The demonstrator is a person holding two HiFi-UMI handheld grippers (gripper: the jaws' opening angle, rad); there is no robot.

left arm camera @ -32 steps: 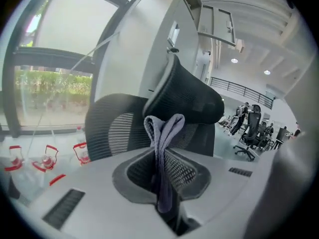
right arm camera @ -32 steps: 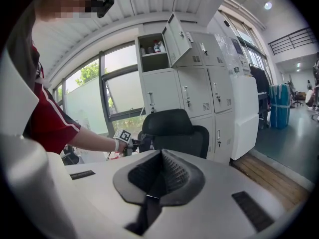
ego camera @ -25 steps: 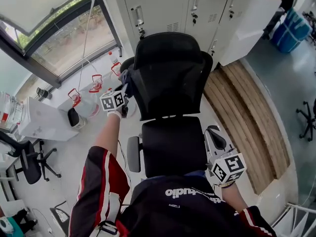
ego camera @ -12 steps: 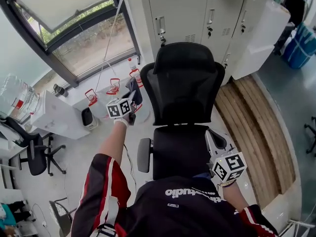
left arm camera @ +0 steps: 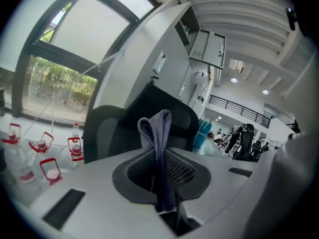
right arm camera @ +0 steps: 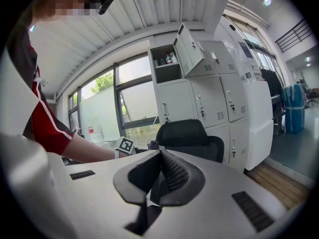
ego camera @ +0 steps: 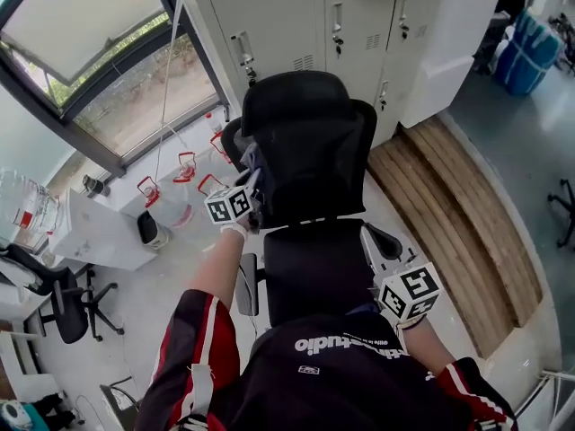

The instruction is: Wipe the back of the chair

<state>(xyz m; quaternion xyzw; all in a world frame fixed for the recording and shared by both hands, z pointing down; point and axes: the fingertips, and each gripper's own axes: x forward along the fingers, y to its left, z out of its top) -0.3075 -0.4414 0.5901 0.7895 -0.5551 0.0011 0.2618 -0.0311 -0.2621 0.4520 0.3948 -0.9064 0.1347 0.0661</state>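
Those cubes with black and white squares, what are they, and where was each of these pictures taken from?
Each cube is part of a hand-held two-jaw gripper; a person holds one in each hand, with no robot arm. The head view comes from a camera on the person's head, looking down at a black office chair before grey lockers. The other two views come from cameras riding on the grippers. The left gripper is shut on a grey cloth, up at the left edge of the chair's back. The right gripper is shut and empty, low beside the seat.
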